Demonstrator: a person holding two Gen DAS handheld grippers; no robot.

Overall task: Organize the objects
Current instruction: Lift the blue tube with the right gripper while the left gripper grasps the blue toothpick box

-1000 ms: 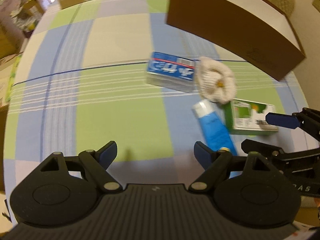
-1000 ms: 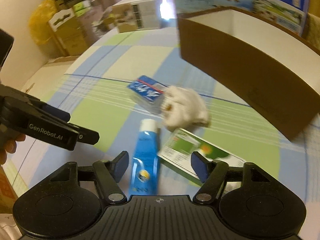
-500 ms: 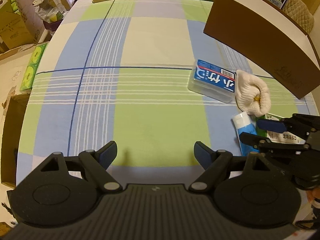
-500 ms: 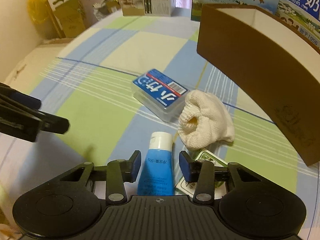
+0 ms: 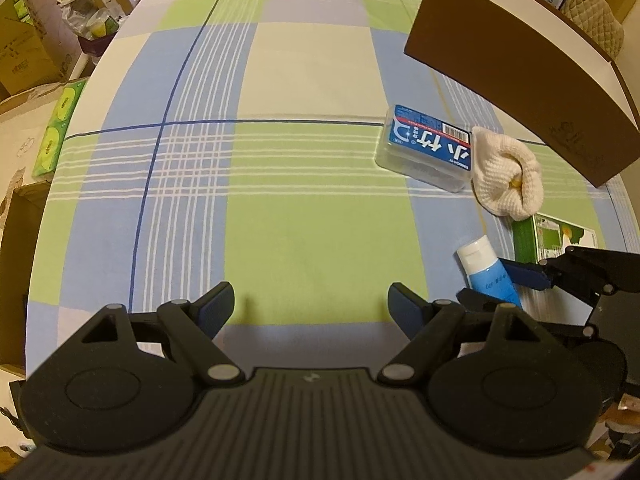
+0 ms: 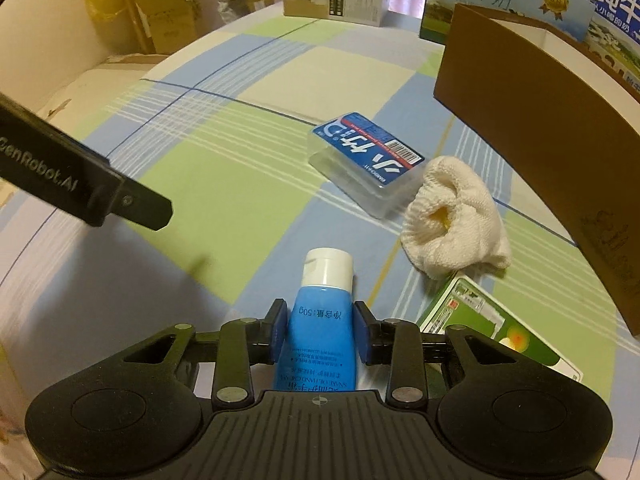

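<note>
Right claw (image 6: 319,335): closed on hand-cream tube (image 6: 320,320), mid-body.
Tube: light, soft; likely squashes, slips.
Left claw (image 5: 311,309): wide open, empty, above worktop (image 5: 280,220).

There is one blue tube (image 6: 320,320) with a white cap. It sits between the two blue pads of the right gripper (image 6: 320,332). One clear box with a blue label (image 6: 366,160) lies farther ahead of that tool. One white rolled-up sock (image 6: 456,216) lies ahead and to the right. One flat green box (image 6: 496,332) lies just right of the tool. One big brown box (image 6: 552,128) stands far off on the right. There are two grippers. The left gripper (image 5: 311,308) has two blue pads too, spread wide over one checked cloth (image 5: 304,216).
</note>
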